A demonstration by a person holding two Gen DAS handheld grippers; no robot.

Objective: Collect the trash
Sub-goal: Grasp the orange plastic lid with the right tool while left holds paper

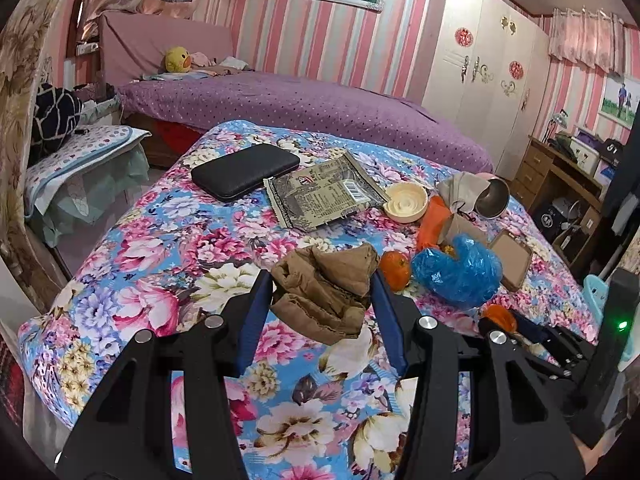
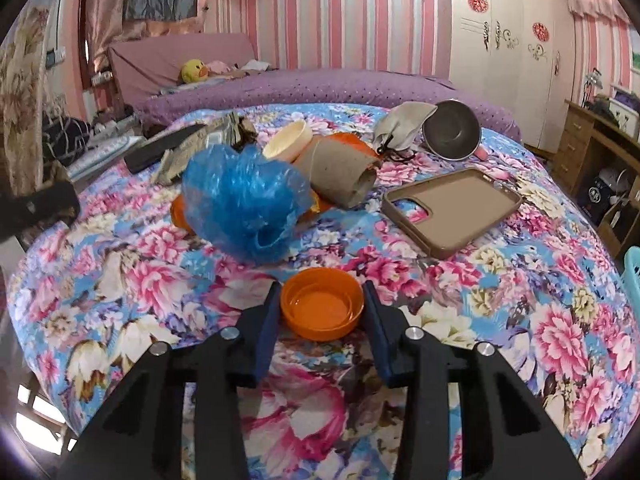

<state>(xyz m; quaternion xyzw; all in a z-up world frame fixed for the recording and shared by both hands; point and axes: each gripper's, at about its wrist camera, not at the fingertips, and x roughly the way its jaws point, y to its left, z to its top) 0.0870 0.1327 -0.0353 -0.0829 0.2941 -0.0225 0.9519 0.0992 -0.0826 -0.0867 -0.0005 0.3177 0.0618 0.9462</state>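
1. Left wrist view: the left gripper [image 1: 322, 300] was seen closed on a crumpled brown paper wad [image 1: 326, 292], which was held between the blue pads above the floral tabletop [image 1: 140, 240]. The wad was judged soft; it could be lost if it compressed or if only a loose fold had been caught.
2. In the same view a flat black case [image 1: 245, 171], a printed wrapper [image 1: 326, 192], a cream lid [image 1: 405, 201], an orange fruit [image 1: 395, 270] and a blue plastic bag [image 1: 460, 274] were shown. The wrapper's printed face and the fruit were seen clearly only here.
3. Right wrist view: the right gripper [image 2: 322, 312] was seen narrowed around an orange lid [image 2: 322, 309] lying open side up on the tabletop, with the pads against its rim. The rim was judged smooth and shallow, so the lid could pop out or tilt when lifted.
4. In this view alone, a brown phone case [image 2: 452, 208], a cardboard tube [image 2: 344, 176] and a steel bowl [image 2: 452, 130] were shown plainly. No bin was identified with certainty in either view.
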